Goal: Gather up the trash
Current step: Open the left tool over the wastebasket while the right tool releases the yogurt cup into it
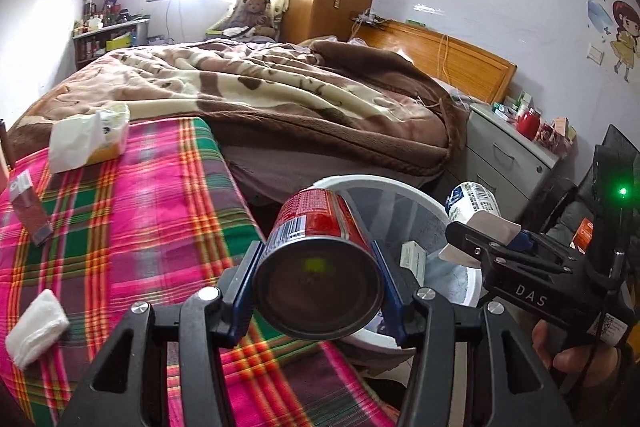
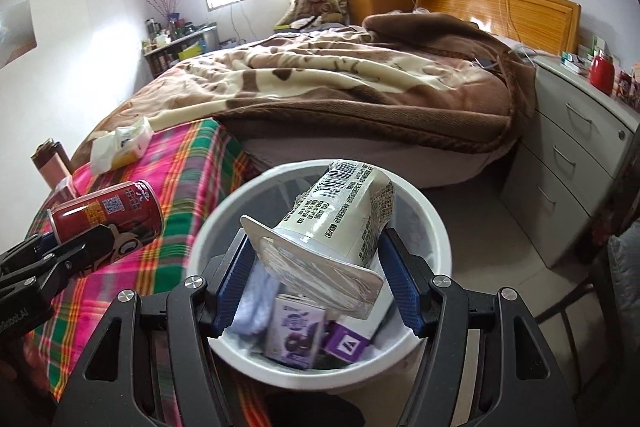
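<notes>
My left gripper (image 1: pixel 318 279) is shut on a red drink can (image 1: pixel 320 259), held above the plaid cloth's edge beside the white trash bin (image 1: pixel 424 199). The can also shows in the right wrist view (image 2: pixel 108 213). My right gripper (image 2: pixel 316 267) is shut on a white yogurt cup (image 2: pixel 340 211) with a peeled foil lid, held over the bin (image 2: pixel 434 227). The cup shows in the left wrist view (image 1: pixel 474 203), in the right gripper (image 1: pixel 480 247). The bin holds a purple carton (image 2: pixel 294 331), a purple box (image 2: pixel 346 345) and a pale cloth.
On the plaid cloth (image 1: pixel 132 227) lie a tissue pack (image 1: pixel 90 139), a small brown box (image 1: pixel 28 207) and a folded white tissue (image 1: pixel 36 327). A bed with a brown blanket (image 1: pixel 280 87) is behind. A grey drawer cabinet (image 2: pixel 572 163) stands right.
</notes>
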Available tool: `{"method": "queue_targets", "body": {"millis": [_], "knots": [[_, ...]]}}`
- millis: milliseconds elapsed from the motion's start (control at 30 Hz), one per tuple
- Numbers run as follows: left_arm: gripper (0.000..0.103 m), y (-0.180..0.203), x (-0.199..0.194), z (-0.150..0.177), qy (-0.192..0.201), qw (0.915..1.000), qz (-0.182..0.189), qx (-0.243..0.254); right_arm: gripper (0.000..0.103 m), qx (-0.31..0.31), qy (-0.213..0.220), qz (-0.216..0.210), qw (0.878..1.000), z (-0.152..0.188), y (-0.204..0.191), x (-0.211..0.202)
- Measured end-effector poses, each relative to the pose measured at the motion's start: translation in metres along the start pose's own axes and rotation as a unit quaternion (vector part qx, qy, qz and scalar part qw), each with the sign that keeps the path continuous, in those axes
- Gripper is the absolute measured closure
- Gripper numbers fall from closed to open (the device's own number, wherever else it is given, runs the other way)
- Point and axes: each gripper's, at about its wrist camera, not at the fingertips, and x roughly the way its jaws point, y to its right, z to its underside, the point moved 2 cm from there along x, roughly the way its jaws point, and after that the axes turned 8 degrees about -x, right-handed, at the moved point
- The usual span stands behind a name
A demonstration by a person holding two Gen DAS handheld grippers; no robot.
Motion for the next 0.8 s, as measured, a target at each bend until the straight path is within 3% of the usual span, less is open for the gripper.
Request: {"method": "queue_targets", "body": {"millis": [500,633,800], "knots": [[0.048,0.03,0.031,0.005,-0.033,0.999,0.023,0.02,0.037,0.011,-0.044,0.012,0.999,0.014,0.028,0.023],[0.037,0.031,0.032,0.004,-0.032,0.999,0.022,0.021,0.035,0.015,-0.047,0.024,0.999,0.016,0.033,0.023],[0.034,0.024,0.026,0.003,-0.027,0.9992,0.025,0.015,0.031,0.027,-0.042,0.016,0.999,0.016,0.033,0.019]]}}
